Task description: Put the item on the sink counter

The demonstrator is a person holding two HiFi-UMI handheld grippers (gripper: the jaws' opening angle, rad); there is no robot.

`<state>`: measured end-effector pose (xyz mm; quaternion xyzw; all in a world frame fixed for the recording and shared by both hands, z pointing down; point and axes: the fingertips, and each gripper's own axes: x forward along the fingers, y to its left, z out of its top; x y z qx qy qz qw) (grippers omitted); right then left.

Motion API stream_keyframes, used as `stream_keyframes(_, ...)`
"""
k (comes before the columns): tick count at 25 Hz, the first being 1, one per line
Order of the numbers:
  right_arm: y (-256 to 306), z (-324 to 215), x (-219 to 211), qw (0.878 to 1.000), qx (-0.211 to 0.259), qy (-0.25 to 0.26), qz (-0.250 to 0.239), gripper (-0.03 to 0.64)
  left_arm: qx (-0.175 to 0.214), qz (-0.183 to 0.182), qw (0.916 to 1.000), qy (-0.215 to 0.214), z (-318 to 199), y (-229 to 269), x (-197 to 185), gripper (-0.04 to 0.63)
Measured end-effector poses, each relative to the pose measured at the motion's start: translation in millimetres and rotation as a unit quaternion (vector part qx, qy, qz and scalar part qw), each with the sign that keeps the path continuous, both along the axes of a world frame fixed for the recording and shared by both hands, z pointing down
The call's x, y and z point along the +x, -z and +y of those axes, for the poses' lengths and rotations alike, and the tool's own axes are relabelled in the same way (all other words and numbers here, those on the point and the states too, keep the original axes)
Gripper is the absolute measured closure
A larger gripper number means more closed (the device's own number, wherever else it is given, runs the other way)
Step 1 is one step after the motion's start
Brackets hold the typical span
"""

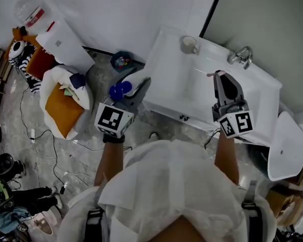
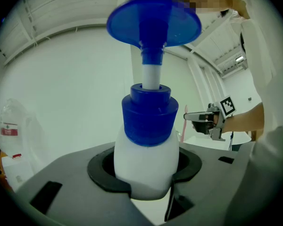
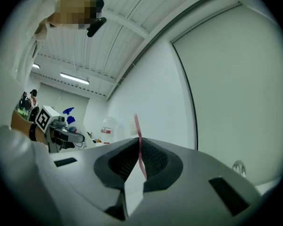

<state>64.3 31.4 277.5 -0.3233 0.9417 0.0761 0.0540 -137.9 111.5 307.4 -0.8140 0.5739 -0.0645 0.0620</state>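
Observation:
My left gripper (image 1: 137, 92) is shut on a white bottle with a blue pump top (image 1: 119, 91), held just off the left front corner of the white sink counter (image 1: 178, 92). In the left gripper view the bottle (image 2: 146, 159) stands upright between the jaws. My right gripper (image 1: 223, 77) is over the counter and is shut on a thin pink toothbrush (image 1: 212, 74). The right gripper view shows the toothbrush (image 3: 138, 140) standing up from between the pads. A faucet (image 1: 241, 56) sits at the counter's back right.
A small cup (image 1: 188, 45) stands at the counter's back left. On the floor to the left lie white bags with an orange cushion (image 1: 62, 110), a small bin (image 1: 122, 61) and cables (image 1: 40, 135). A white rounded fixture (image 1: 286, 147) is at the right.

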Motion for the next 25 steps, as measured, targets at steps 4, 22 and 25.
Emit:
stream_keyframes(4, -9, -11, -10, 1.000, -0.004, -0.012, 0.006, 0.595, -0.001, -0.001, 0.9998, -0.019, -19, -6, -9, 0.385)
stream_keyframes(22, 0, -125, -21, 1.000, -0.007, -0.003, -0.024, 0.595, -0.004, -0.033, 0.9963, -0.079, -164, 8, 15, 0.385)
stream_keyframes(25, 7, -139, -20, 1.000, -0.002, 0.004, -0.024, 0.595, -0.007, -0.033, 0.9960, -0.082, -184, 11, 22, 0.385)
